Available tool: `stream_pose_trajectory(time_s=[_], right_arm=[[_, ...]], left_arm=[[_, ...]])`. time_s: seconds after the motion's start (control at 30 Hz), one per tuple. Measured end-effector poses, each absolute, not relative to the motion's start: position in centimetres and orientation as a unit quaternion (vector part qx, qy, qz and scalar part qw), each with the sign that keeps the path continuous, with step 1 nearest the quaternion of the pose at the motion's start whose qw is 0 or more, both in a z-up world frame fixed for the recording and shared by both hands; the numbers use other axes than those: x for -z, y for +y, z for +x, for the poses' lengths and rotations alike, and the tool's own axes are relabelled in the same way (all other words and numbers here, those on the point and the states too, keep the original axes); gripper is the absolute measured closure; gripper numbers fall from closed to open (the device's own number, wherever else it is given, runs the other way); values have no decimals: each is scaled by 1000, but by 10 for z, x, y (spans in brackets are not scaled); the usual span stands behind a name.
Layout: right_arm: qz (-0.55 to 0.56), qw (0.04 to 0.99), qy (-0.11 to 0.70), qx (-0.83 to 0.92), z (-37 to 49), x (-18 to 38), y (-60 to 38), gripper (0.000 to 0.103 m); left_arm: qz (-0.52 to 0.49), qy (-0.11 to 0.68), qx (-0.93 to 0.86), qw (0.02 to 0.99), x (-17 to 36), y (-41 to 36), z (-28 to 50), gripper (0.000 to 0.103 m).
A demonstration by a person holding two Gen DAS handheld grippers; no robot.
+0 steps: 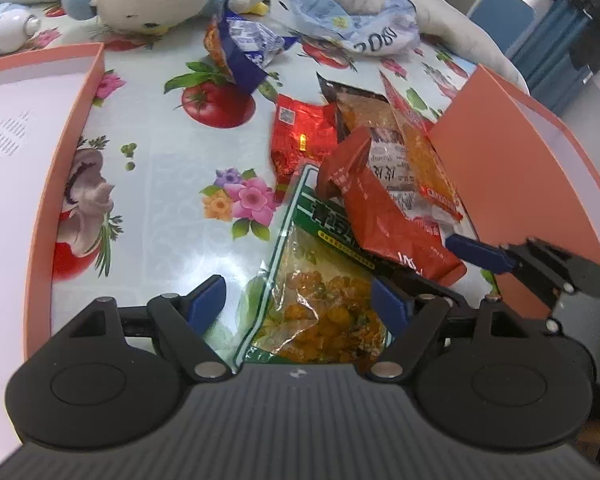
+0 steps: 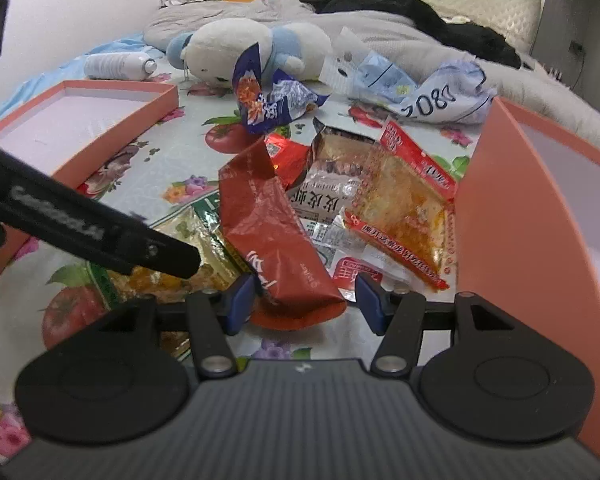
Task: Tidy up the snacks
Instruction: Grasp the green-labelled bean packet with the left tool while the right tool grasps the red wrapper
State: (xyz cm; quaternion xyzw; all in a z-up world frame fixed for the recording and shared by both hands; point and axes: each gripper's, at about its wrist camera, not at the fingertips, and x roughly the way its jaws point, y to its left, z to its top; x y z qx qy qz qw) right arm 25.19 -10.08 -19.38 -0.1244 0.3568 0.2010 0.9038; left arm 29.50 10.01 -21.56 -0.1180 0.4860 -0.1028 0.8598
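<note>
Red packet (image 2: 276, 240) lying between half-apart right tongs (image 2: 304, 300), unclamped; left tongs (image 1: 300, 304) gaping over green packet (image 1: 320, 300); next calling for closing

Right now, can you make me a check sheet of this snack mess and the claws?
Surface: glossy fruit-and-flower tablecloth.
Job's things: crinkly red-brown snack pouch atop green-edged clear bag of yellow snacks; two orange cardboard trays on either side.
Clutter: white-and-blue plush toy, white spray can.
Claws: left claw open over green bag; right claw open around pouch's end.
Cables: nothing seen.
Surroundings: grey bedding.
</note>
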Motion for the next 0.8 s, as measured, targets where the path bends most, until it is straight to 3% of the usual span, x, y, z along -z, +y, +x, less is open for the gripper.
stream_pose_trajectory(time_s=[0.07,0.13,0.27,0.6,0.8], right_arm=[[-123,904,354,-207,254,196,-101,47],[-125,902,351,-216,255,197,-100,55],[-137,896,354,-232,252,200,-97,58],[-90,905,370,-190,237,188,-116,62],[-82,905,379,-175,231,187,-122,62]], left_arm=[[-117,490,115,856,218,98,296,26],[-103,490,126,857,217,94,295,27],[-96,485,118,861,218,92,295,28],[-59,477,118,869,218,81,288,29],[-51,473,132,870,219,69,276,38]])
